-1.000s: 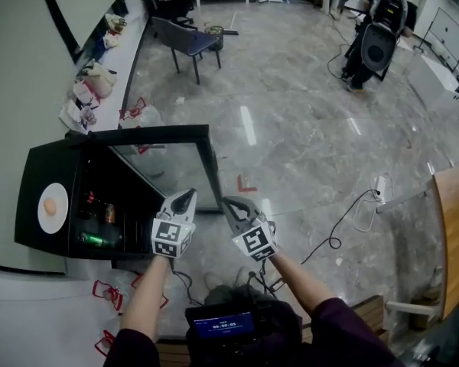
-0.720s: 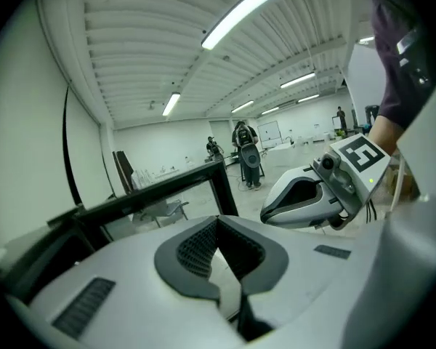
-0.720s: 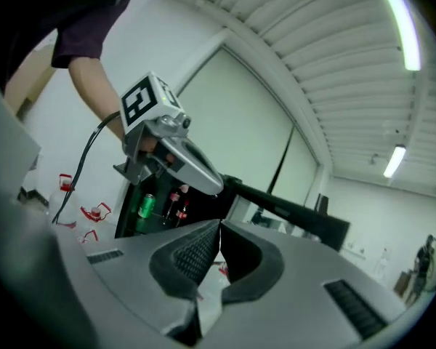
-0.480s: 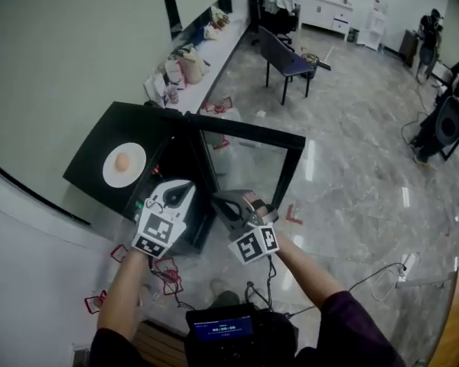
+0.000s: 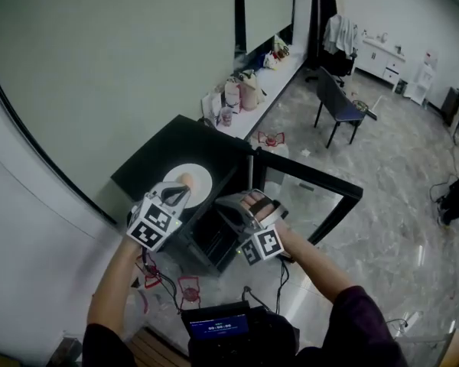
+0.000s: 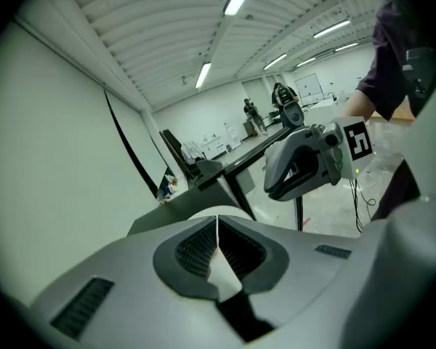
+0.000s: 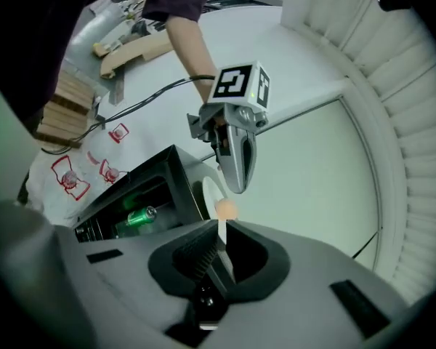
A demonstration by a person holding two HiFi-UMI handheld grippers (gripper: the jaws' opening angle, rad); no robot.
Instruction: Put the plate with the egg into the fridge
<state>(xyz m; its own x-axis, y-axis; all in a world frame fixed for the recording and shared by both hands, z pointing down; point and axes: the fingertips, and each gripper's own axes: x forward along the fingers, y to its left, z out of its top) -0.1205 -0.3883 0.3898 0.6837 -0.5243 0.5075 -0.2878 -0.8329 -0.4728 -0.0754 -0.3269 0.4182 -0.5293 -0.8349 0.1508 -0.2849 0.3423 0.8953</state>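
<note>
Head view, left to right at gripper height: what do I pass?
In order: left gripper → right gripper → open fridge door. The plate with the egg overlaps the left gripper, so it is left out of the order.

Black fridge top (image 5: 164,154), white plate (image 5: 201,182) directly on it

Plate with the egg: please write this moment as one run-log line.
plate: on top of fridge, egg on it | fridge door: open | left gripper: shut, empty, near plate | right gripper: shut, empty
</note>
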